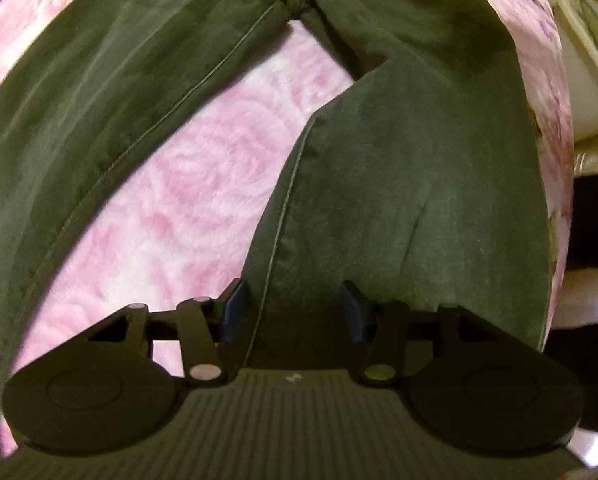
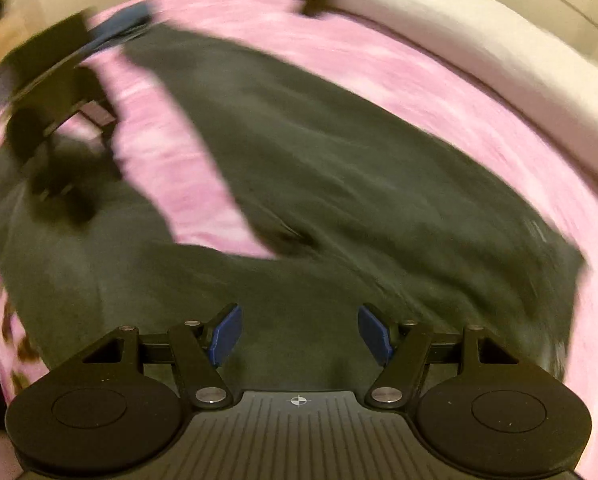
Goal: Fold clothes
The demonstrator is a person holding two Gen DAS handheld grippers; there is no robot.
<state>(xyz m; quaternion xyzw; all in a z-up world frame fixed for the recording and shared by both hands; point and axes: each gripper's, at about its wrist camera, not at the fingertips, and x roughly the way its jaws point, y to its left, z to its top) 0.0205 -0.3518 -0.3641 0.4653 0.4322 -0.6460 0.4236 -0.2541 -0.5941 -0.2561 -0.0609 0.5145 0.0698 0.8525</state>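
so, left gripper (image 1: 293, 308): jaws wide, empty, over a trouser leg at 6 o'clock.
trousers (image 1: 399, 184): dark green, legs spread on pink blanket (image 1: 203, 184).
right gripper (image 2: 300, 334): jaws wide, empty, above trousers; view blurred.

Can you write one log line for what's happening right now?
left tool: open, over trouser leg | right tool: open | green trousers: spread, unfolded | pink blanket

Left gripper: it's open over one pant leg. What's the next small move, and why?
Probably ease the left gripper down and close on the hem end of the nearer leg of the green trousers. The jaws stand open astride that leg's seam, holding nothing, and the legs lie spread apart on the pink blanket.
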